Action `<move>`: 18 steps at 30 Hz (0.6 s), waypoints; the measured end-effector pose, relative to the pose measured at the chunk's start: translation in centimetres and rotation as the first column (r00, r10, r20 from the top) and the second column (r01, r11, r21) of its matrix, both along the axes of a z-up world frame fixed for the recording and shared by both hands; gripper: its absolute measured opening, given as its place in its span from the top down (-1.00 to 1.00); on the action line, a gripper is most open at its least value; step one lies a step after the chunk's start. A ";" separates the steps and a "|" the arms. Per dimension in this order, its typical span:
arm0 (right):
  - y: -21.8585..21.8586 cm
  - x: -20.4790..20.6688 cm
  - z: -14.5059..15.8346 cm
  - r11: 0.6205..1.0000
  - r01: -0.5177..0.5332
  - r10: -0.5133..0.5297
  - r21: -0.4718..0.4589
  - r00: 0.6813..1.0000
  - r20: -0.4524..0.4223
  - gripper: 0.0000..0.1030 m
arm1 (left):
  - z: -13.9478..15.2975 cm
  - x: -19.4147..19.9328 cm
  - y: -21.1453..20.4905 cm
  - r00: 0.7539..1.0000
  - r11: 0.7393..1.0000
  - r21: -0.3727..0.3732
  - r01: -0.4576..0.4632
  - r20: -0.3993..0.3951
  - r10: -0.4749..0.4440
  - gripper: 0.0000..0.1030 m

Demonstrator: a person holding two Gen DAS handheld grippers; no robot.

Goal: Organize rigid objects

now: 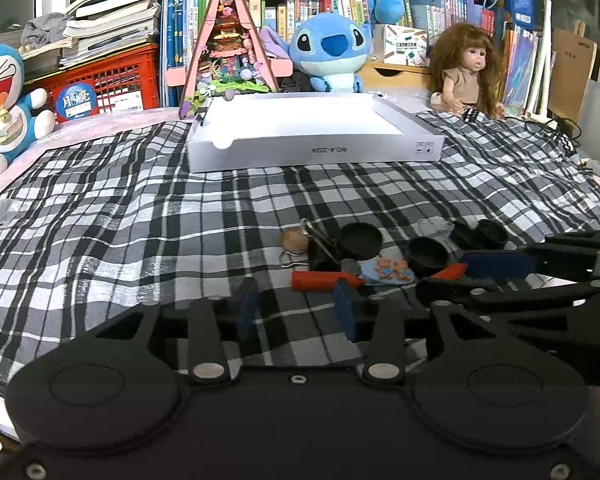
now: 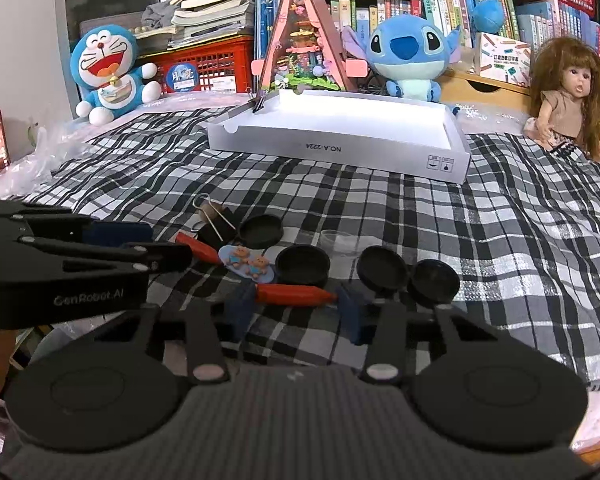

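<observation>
The red marker [image 2: 296,295] lies flat on the checked cloth [image 2: 500,240] in the lower middle of the right wrist view, its long side going left to right and its pointed tip facing right. It is red-orange and smooth. It sits between the two blue pads of the right gripper [image 2: 296,314], which is spread wide and holds nothing. Just above it are four round black lids [image 2: 302,265], a blue plaque with two little bears [image 2: 247,263], a black binder clip [image 2: 216,222] and a second red marker [image 2: 198,248]. The left gripper [image 1: 300,312] is low over the cloth, also spread wide and empty. The white box tray [image 1: 312,152] sits in the upper middle, well apart from the small things
</observation>
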State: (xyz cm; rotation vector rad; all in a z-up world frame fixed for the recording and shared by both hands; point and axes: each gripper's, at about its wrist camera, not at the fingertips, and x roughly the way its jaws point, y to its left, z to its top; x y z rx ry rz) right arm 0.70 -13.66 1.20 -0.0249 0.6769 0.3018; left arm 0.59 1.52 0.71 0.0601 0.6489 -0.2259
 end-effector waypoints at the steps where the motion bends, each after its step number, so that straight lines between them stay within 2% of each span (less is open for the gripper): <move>1: -0.1 0.0 0.0 1.000 0.004 -0.004 0.001 1.000 0.000 0.03 | 0.0 -0.1 -0.2 1.000 1.000 -0.001 0.001 0.002 -0.001 0.14; 10: -1.2 -0.1 0.1 0.999 0.040 -0.040 -0.012 0.999 0.008 0.03 | -0.6 0.3 -2.4 1.000 0.999 0.032 0.003 0.024 -0.003 0.05; 18: -1.8 0.1 -0.1 0.998 0.063 -0.063 -0.009 0.998 0.005 0.03 | -1.1 0.7 -3.0 0.999 0.998 0.062 0.003 0.044 -0.005 0.09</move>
